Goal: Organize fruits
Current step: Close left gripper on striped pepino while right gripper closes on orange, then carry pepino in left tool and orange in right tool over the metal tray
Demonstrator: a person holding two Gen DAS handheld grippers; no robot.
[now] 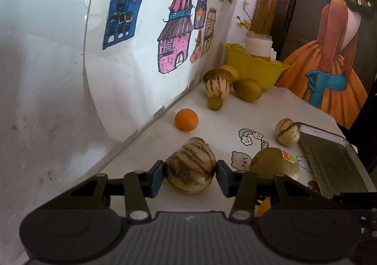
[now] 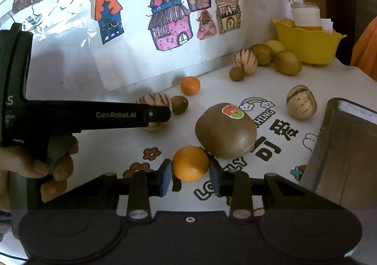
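Where blue pads flank it, melon (image 1: 190, 166) between left tool (image 1: 190, 174).

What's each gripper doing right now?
Left gripper: closed on the striped melon.
Right gripper: around the orange; contact cannot be told.

Both grippers are black plastic: the left gripper (image 1: 189, 176) and right gripper (image 2: 189, 179) have blue pads (image 2: 167, 178), silver pivot screws and ribbed bodies. At left of the right view, white "GenRobot.AI" lettering and a bare-skinned hand (image 2: 50, 166).
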